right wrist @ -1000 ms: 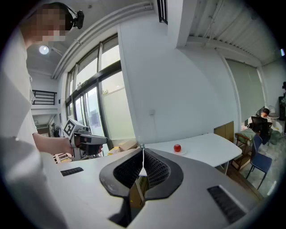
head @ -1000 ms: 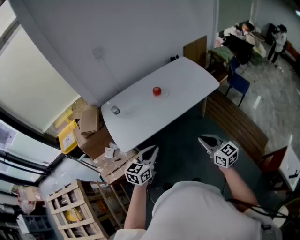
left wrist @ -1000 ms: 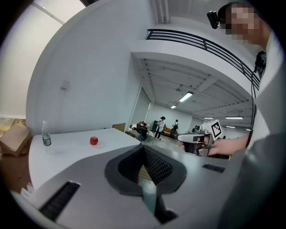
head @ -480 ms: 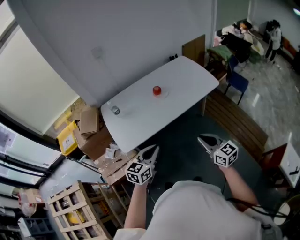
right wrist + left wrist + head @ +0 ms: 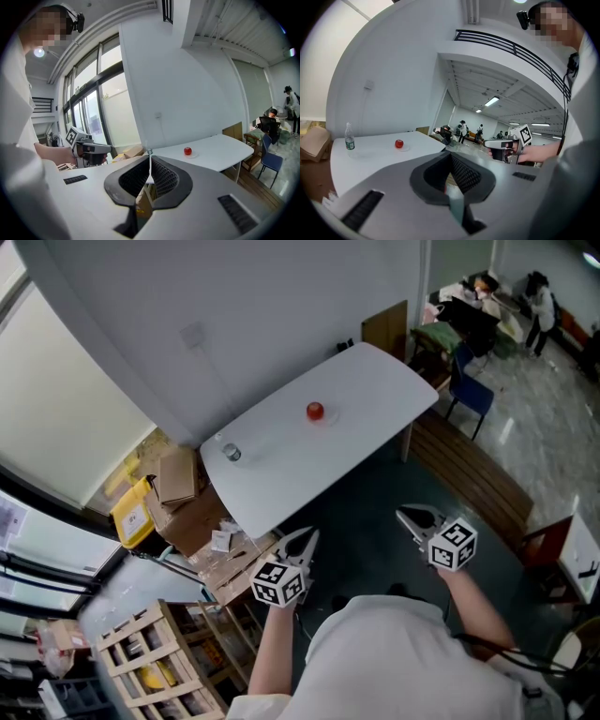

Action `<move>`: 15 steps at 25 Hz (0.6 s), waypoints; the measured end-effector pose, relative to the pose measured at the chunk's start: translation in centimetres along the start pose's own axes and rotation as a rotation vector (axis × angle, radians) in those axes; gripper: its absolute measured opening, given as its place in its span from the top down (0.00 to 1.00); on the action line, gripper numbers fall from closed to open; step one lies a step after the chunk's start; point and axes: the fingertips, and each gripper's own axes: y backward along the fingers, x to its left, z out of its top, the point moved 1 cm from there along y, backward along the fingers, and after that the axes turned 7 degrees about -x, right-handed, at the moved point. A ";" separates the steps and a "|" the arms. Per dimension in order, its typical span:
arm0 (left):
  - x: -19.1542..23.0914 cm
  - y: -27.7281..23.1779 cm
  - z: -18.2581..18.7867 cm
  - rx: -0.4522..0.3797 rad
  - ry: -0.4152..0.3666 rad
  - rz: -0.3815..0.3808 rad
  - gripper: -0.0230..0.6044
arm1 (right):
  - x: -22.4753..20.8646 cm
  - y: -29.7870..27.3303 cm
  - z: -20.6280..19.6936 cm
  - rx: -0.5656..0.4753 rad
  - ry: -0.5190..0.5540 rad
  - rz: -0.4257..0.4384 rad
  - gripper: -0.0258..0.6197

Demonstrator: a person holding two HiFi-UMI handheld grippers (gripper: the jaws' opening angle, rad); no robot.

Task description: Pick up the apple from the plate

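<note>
Bench and apple sit slightly higher in the head view than a second ago; both tongs keep their spots in frame. Left tongs: jaws together, nothing between. Right tongs: jaws together, empty too. Both are well short of the bench's near edge, touching nothing. The apple is on its plate, mid-length of the bench, nearer the wall-side edge. Bottle near the left end. Only the head view shows cardboard boxes on the floor there. Each gripper view catches the other tongs off to its side.
</note>
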 end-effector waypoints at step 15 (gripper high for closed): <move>2.1 2.8 -1.8 0.045 0.026 -0.046 0.96 | 3.3 -0.3 -3.6 0.047 -0.049 -0.070 0.90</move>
